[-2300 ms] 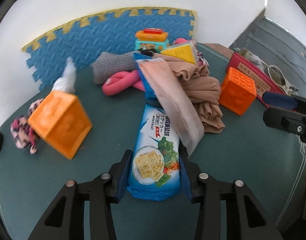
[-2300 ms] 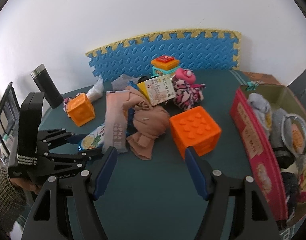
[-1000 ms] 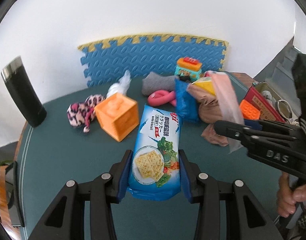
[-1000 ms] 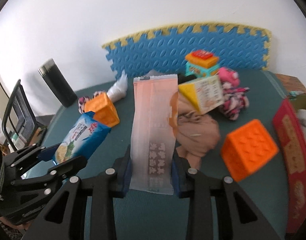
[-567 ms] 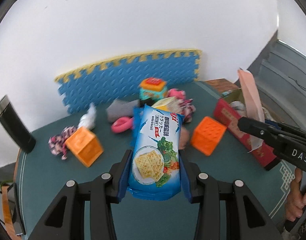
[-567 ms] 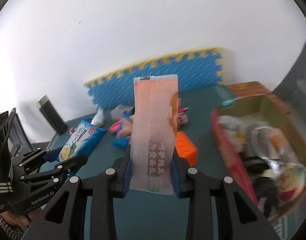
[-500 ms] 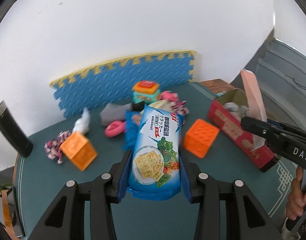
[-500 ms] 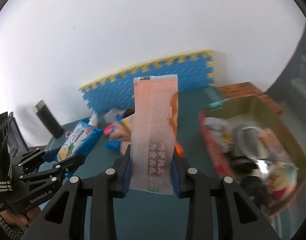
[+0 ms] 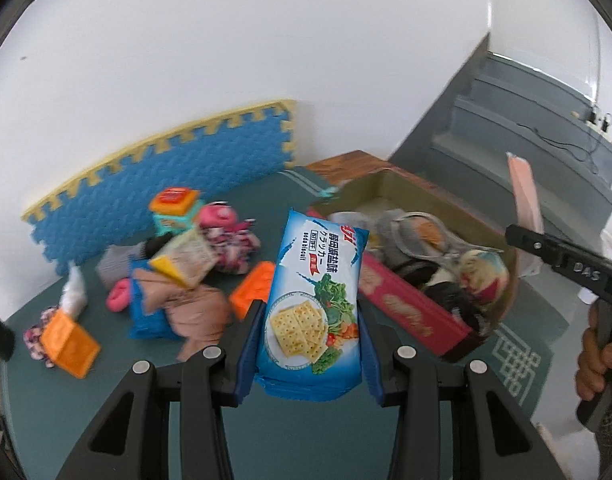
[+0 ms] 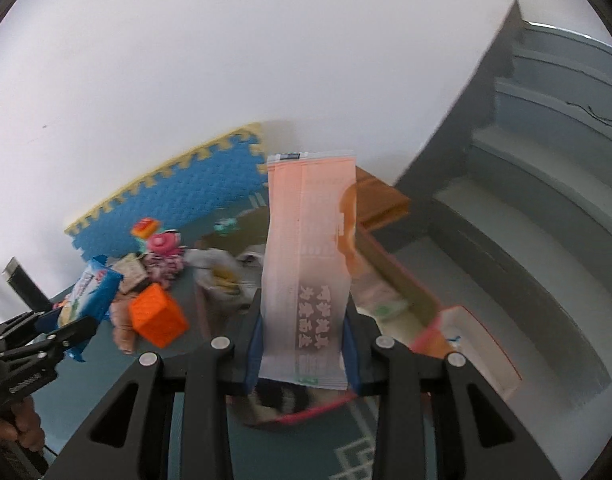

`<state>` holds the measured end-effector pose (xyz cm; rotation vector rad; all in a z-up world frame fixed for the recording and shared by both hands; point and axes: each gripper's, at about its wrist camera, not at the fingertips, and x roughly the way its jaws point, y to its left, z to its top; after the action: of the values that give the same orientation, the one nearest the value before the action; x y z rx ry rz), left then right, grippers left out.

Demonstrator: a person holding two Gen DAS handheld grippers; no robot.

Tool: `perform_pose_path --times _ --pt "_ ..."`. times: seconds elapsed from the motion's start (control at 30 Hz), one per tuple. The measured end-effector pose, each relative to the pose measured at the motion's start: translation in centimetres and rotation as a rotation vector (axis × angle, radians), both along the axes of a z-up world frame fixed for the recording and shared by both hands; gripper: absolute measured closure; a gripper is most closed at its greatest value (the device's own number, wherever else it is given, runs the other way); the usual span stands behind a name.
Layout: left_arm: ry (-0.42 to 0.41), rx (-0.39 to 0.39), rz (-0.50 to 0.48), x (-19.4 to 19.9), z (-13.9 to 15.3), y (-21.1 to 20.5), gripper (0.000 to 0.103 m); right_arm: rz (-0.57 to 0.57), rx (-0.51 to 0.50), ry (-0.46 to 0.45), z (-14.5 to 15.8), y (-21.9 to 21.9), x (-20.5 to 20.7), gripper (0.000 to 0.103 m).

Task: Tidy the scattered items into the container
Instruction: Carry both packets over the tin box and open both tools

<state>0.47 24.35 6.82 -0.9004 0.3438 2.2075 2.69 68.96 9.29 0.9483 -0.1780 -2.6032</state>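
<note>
My left gripper (image 9: 310, 340) is shut on a blue cracker packet (image 9: 316, 300) and holds it in the air left of the red cardboard box (image 9: 410, 312). The box holds several items. My right gripper (image 10: 302, 340) is shut on a long pink packet (image 10: 308, 264) and holds it upright above the box (image 10: 398, 276). The pink packet (image 9: 524, 192) and the right gripper also show at the right of the left wrist view. The cracker packet (image 10: 92, 288) shows at the left of the right wrist view.
On the green table (image 9: 306, 432) lie an orange cube (image 9: 252, 292), a second orange cube (image 9: 68, 340), beige cloth (image 9: 194, 304), a yellow carton (image 9: 184, 260), plush toys and a blue foam mat (image 9: 166, 176) against the wall. Grey stairs (image 9: 526, 120) rise at the right.
Both grippers have swung right toward the box with their packets. The right gripper now holds the pink packet over the box; the pile has slid to the left of both views.
</note>
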Motion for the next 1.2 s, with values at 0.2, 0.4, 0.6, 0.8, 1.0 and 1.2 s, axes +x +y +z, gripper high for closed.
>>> perform_pose_path --times 0.2,0.4,0.6,0.8,1.0,1.2 --pt "0.000 -0.006 -0.033 0.3 0.3 3.2 0.058 0.029 0.018 0.003 0.0 0.5 -1.3 0.067" --pt "0.006 0.002 -0.024 0.1 1.0 4.4 0.058 0.077 0.064 0.015 -0.1 -1.6 -3.4 0.067" --pt "0.001 0.002 -0.008 -0.8 1.0 4.9 0.058 0.117 0.137 0.032 -0.2 -3.2 -4.9 0.052" --pt "-0.003 0.002 -0.009 -1.4 0.9 5.7 0.058 0.120 0.149 0.040 -0.9 -3.2 -4.3 0.039" --pt "-0.007 0.001 -0.010 -1.9 0.9 6.5 0.058 0.145 0.164 0.021 -1.8 -3.5 -4.4 0.039" --pt "-0.013 -0.005 -0.012 -2.5 0.7 7.3 0.058 0.158 0.165 0.009 -2.1 -4.0 -4.8 0.039"
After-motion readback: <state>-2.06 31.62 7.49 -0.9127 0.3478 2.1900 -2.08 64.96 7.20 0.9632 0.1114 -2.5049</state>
